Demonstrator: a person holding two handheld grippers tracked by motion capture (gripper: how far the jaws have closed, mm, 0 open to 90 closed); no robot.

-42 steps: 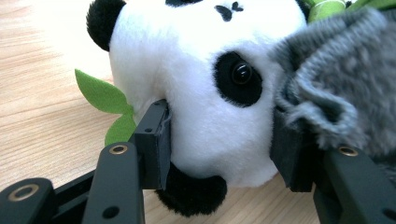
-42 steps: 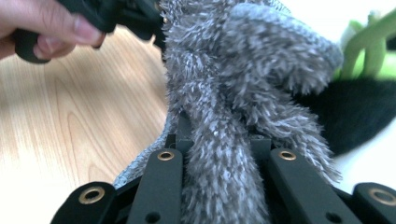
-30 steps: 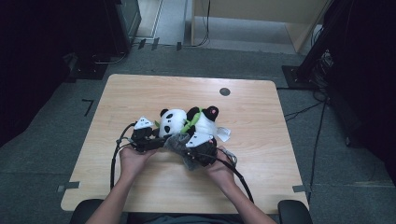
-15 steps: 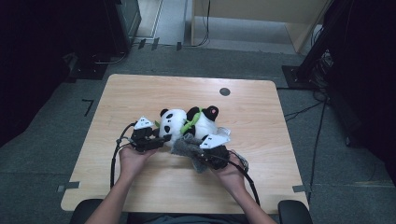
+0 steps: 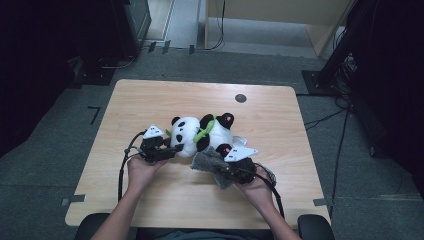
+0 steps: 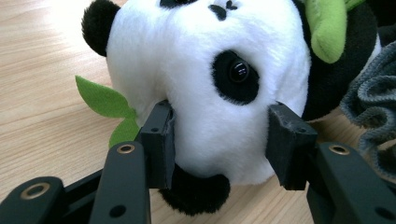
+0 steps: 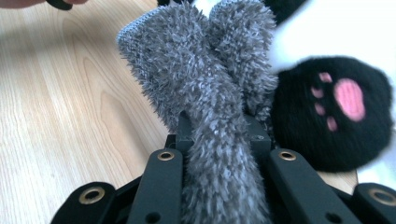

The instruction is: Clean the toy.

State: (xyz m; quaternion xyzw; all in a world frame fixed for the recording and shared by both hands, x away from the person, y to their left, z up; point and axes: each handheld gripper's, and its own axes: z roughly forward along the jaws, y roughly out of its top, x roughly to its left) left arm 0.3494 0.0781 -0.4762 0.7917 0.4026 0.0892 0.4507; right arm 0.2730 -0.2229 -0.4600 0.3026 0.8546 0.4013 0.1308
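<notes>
A rectangular table (image 5: pixel 150 107) of pale wood with rounded corners and a fine lengthwise grain is seen from the high view; a small dark round disc (image 5: pixel 240 98) is set into its far half. A plush panda (image 5: pixel 202 134) is laid on its side near the middle of the tabletop, its head toward the left. Its pile is short and dense, white on the face and belly, black on the ears, limbs and eye patches; a strip of bright green felt (image 5: pixel 204 131) is wrapped at the neck, and a flat green felt leaf (image 6: pixel 103 100) is seen beside the head in the left gripper view. A glossy black bead eye (image 6: pixel 239 72) sits in one dark patch. A round black paw (image 7: pixel 334 114) with pink felt pads is seen in the right gripper view.

A grey cloth (image 5: pixel 210 164) of shaggy, looped microfibre lies bunched on the wood just in front of the panda's lower body, touching it. In the right gripper view a twisted fold of that cloth (image 7: pixel 210 107) rises from between the jaws.

The left gripper (image 6: pixel 219 140), of matte black plastic with brass-ringed holes, is pressed onto the panda's head: its blocky pads dent the soft white fur on either side of the muzzle. The right gripper (image 7: pixel 218 135) is pinched tightly on the grey cloth, the jaws nearly buried in its pile.
</notes>
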